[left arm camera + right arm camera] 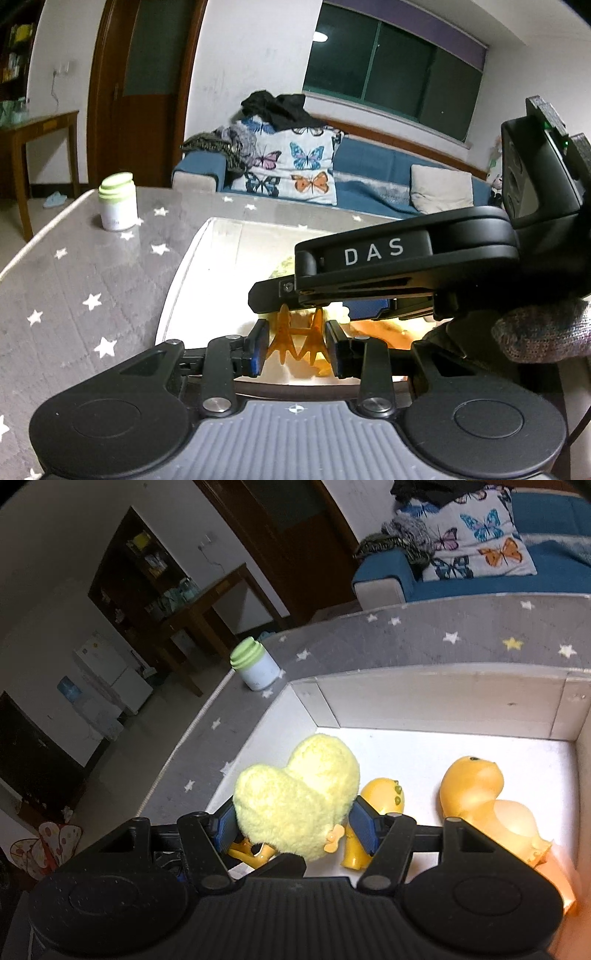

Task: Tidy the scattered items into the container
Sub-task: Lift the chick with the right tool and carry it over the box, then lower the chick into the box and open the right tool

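Observation:
A white box (443,701) stands on the grey star-patterned table. In the right wrist view my right gripper (295,821) is shut on a fluffy yellow plush toy (299,801), held just inside the box. Orange rubber ducks lie on the box floor: a large one (476,786) at right and a smaller one (384,797) beside the plush. In the left wrist view my left gripper (295,347) is shut on a translucent orange toy (297,338) over the box's near edge (173,295). The right gripper's body (406,258) crosses above it and hides most of the box's contents.
A white jar with a green lid (117,203) stands on the table left of the box; it also shows in the right wrist view (255,668). A blue sofa with a butterfly cushion (291,166) lies behind the table. A wooden side table (40,147) stands far left.

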`<control>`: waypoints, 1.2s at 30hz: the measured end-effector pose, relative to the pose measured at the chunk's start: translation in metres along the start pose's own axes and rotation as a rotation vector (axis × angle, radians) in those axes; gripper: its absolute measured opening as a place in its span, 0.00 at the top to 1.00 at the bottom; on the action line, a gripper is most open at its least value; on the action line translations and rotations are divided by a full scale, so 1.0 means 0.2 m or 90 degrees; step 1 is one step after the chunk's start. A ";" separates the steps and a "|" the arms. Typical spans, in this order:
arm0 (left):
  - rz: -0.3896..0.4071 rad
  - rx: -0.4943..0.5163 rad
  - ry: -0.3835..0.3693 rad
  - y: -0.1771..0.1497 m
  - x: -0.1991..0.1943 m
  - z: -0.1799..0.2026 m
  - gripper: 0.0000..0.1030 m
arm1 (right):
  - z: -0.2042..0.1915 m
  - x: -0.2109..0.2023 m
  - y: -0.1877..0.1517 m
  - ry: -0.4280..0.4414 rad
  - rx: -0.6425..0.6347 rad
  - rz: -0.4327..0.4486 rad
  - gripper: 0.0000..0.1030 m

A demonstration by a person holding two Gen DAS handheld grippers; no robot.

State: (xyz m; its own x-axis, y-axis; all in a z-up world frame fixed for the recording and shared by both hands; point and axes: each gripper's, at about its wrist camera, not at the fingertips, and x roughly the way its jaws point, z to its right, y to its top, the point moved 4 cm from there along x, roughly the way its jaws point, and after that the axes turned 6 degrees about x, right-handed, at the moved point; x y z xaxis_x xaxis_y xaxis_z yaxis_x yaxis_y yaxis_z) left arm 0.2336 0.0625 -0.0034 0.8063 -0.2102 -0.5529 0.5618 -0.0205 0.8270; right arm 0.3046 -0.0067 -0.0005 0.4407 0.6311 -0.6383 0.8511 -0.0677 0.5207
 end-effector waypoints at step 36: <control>-0.052 -0.026 0.015 0.01 -0.09 -0.11 0.64 | -0.07 0.18 -0.05 -0.079 -0.112 -0.052 0.37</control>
State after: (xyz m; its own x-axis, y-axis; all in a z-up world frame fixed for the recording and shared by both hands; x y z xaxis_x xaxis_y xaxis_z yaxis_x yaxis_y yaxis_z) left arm 0.2249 0.0872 0.0056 0.7613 -0.1861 -0.6211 0.6326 0.0027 0.7745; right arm 0.3084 0.0271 -0.0201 0.4139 0.5288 -0.7410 0.8270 0.1220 0.5489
